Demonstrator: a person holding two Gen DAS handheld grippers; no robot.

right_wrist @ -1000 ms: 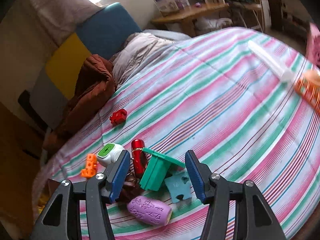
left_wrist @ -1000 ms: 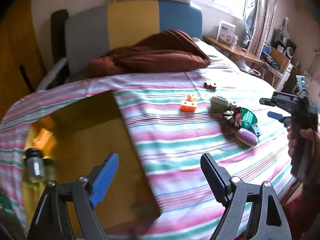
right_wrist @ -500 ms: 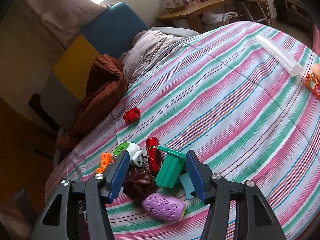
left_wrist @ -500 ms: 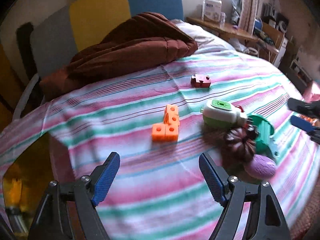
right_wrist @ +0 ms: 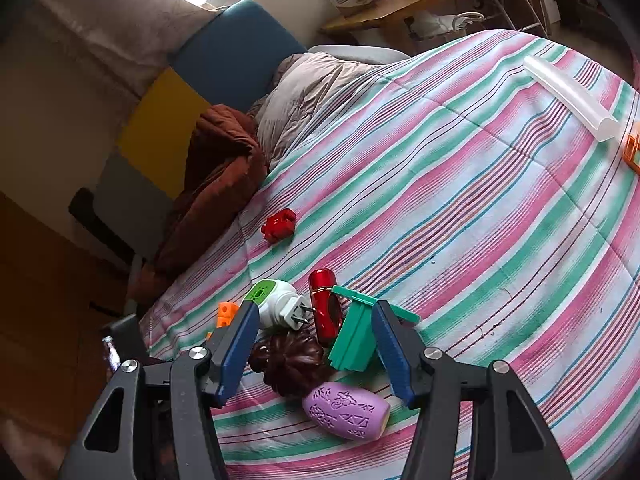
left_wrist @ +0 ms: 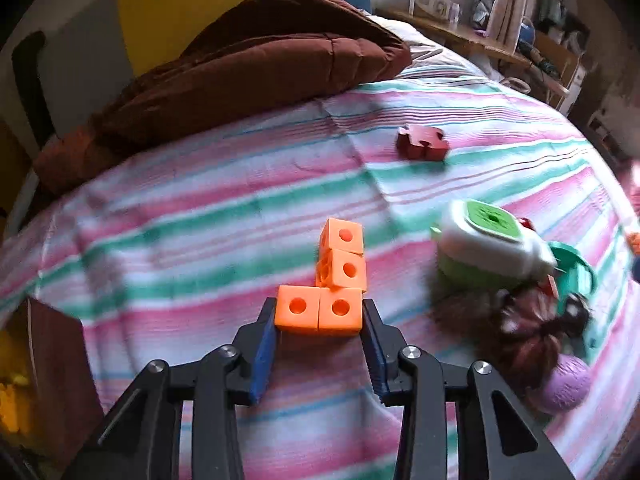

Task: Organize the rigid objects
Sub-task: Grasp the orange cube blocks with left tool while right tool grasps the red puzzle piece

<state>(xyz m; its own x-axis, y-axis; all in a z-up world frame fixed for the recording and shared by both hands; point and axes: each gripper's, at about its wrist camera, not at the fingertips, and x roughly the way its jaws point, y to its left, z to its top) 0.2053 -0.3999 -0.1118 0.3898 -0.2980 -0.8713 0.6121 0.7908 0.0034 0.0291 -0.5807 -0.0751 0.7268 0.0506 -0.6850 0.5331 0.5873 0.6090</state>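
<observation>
The left hand-held gripper [left_wrist: 319,334] pinches the near row of the orange block cluster [left_wrist: 329,286] on the striped bed [left_wrist: 200,216], though contact looks blurred. Lifting could snap off the far cubes. The right hand-held gripper [right_wrist: 314,344] hangs spread over the toy pile [right_wrist: 320,340].

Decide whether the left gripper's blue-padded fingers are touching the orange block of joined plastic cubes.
Touching. The left wrist view shows the left gripper with both blue pads pressed flush against the two bottom cubes of the orange block of joined plastic cubes, no gap either side.
</observation>
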